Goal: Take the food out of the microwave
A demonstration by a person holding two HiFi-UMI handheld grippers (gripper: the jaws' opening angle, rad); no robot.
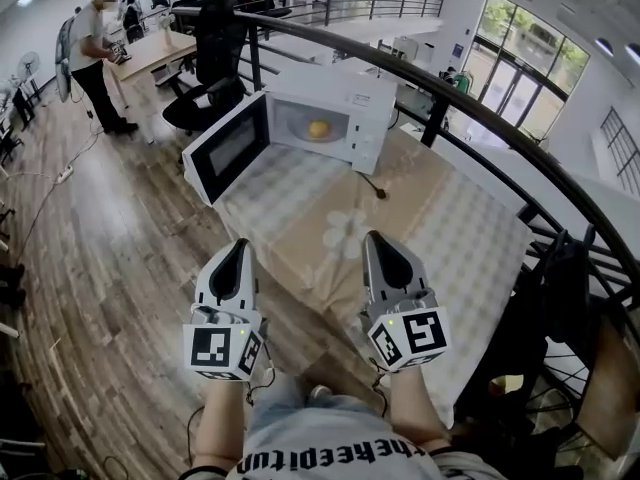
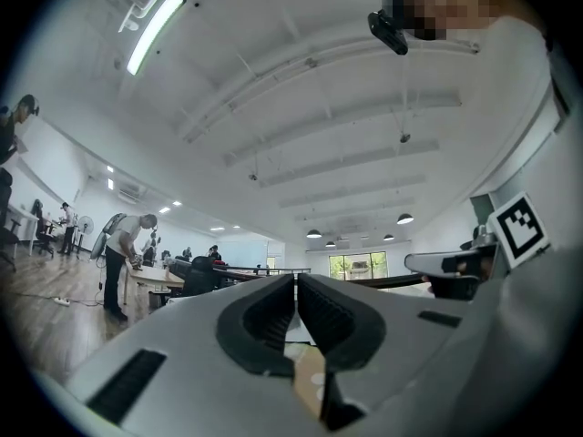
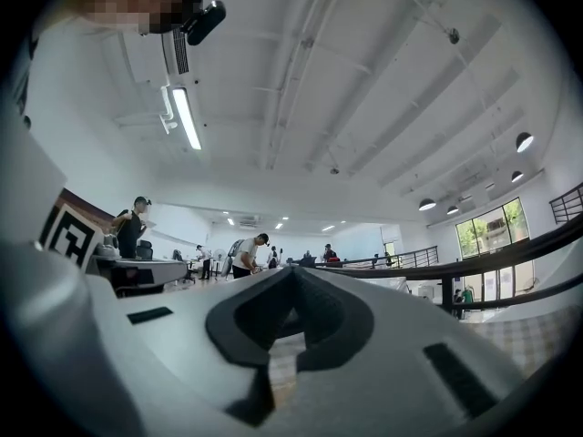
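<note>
A white microwave stands at the far end of the cloth-covered table, its door swung wide open to the left. Inside, on the turntable, lies a small yellow-orange piece of food. My left gripper and right gripper are side by side at the table's near edge, well short of the microwave and pointing toward it. Both are shut with nothing between the jaws. In the left gripper view my left gripper shows its pads pressed together, and so does my right gripper in the right gripper view.
A dark curved railing runs behind the microwave and along the table's right side. A black cable end lies on the cloth. A black office chair and a person at a desk are at the far left. Wooden floor lies left of the table.
</note>
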